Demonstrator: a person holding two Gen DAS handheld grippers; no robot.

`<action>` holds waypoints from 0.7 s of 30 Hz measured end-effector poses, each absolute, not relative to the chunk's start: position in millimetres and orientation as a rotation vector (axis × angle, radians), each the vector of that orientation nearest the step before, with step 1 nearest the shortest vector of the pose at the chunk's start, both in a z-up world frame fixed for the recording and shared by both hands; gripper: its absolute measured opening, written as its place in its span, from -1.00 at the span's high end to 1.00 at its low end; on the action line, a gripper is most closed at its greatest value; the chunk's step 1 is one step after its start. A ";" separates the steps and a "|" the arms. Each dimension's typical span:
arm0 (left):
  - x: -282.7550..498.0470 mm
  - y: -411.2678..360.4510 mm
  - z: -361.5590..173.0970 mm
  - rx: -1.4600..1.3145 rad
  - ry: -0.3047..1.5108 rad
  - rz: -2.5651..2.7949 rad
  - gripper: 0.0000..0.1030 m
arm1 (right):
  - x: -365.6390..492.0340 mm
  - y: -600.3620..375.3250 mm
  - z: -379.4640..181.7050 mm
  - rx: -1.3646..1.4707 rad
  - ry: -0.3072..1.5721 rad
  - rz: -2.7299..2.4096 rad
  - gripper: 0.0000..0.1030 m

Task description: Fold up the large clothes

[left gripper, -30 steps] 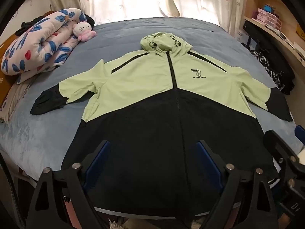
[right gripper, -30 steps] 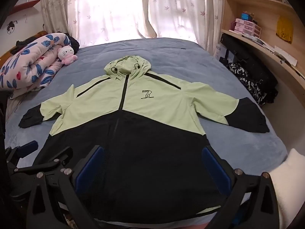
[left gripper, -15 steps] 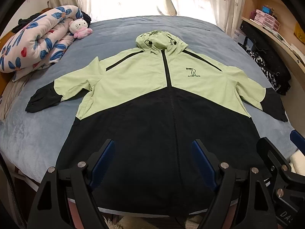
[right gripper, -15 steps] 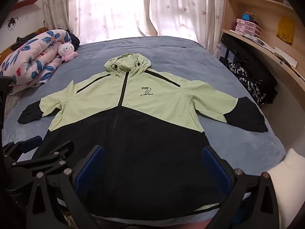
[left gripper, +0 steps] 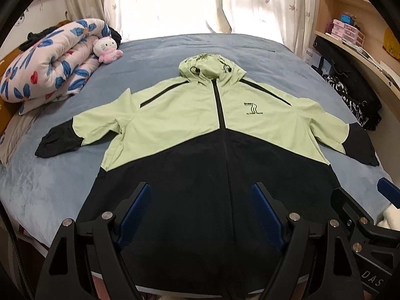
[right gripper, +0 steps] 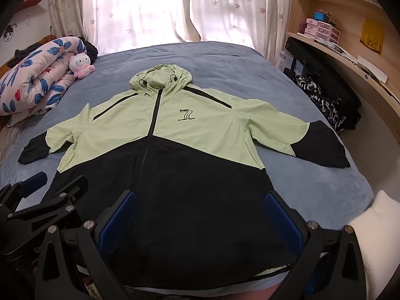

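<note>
From the left wrist view, the left gripper (left gripper: 200,195) has its jaws wide apart and holds nothing, above the dark hem of the jacket (left gripper: 212,130), which lies flat and face up on the bed (left gripper: 50,175).

From the right wrist view, the right gripper (right gripper: 200,202) is also spread apart and empty above the hem.

The jacket (left gripper: 220,130) hem is partly hidden behind the left gripper (left gripper: 200,215) fingers and cut off by the bottom edge. Chest print lettering is too small to read in the left view. Shelf (right gripper: 322,28) boxes are too small to identify.
</note>
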State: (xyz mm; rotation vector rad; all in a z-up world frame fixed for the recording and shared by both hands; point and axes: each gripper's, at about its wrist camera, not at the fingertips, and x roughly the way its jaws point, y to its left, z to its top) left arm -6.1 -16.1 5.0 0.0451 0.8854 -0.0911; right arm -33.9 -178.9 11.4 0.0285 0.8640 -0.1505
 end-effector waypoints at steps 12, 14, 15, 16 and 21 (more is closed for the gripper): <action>6.2 -14.2 -1.2 0.031 0.941 -0.116 -0.57 | -28.5 -178.5 8.6 0.023 0.866 -0.154 -1.00; 7.2 -15.0 -1.7 0.041 0.941 -0.115 -0.57 | -26.7 -178.7 7.9 0.022 0.867 -0.152 -1.00; 7.4 -15.4 -1.9 0.047 0.942 -0.114 -0.57 | -25.9 -178.9 7.4 0.023 0.869 -0.151 -1.00; 7.5 -15.8 -2.1 0.050 0.942 -0.113 -0.57 | -25.4 -179.0 7.0 0.025 0.869 -0.151 -1.00; 10.0 -16.4 -4.0 0.050 0.952 -0.118 -0.57 | -25.6 -178.7 7.1 0.022 0.868 -0.151 -1.00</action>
